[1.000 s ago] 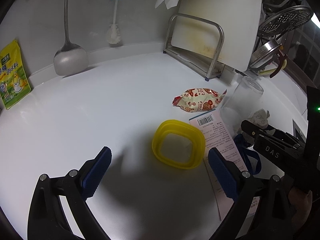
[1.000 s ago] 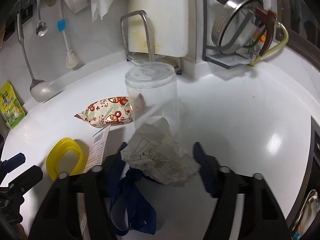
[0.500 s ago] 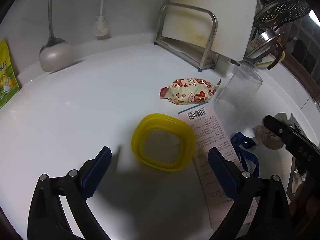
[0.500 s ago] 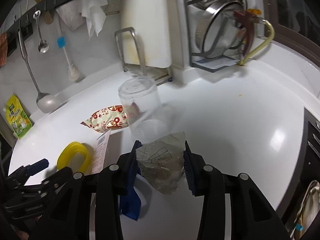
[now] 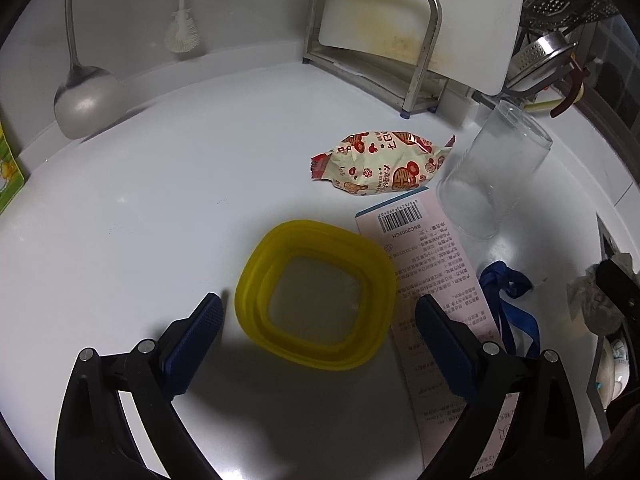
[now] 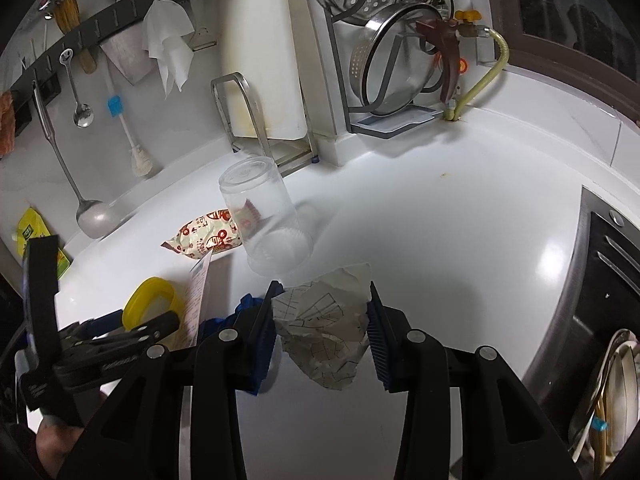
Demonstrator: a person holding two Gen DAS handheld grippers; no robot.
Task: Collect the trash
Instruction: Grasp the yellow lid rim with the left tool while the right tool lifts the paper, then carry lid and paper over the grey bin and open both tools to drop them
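Observation:
My right gripper (image 6: 322, 322) is shut on a crumpled paper wad (image 6: 324, 336) and holds it above the white counter; the wad also shows at the right edge of the left wrist view (image 5: 596, 300). My left gripper (image 5: 316, 332) is open, its pads either side of a yellow plastic container (image 5: 316, 296). A red and cream snack wrapper (image 5: 380, 162) lies behind it. A pink barcoded paper slip (image 5: 432, 280) and a blue strap (image 5: 508, 300) lie to the right.
An upturned clear plastic cup (image 5: 488, 176) stands right of the wrapper. A cutting board in a metal rack (image 5: 404, 36), a ladle (image 5: 82, 100) and a brush (image 5: 182, 32) line the back wall. A dish rack with a colander (image 6: 396, 60) stands at the back right.
My right gripper closed on the paper wad and lifted it up and back from the counter. My left gripper moved closer over the yellow container.

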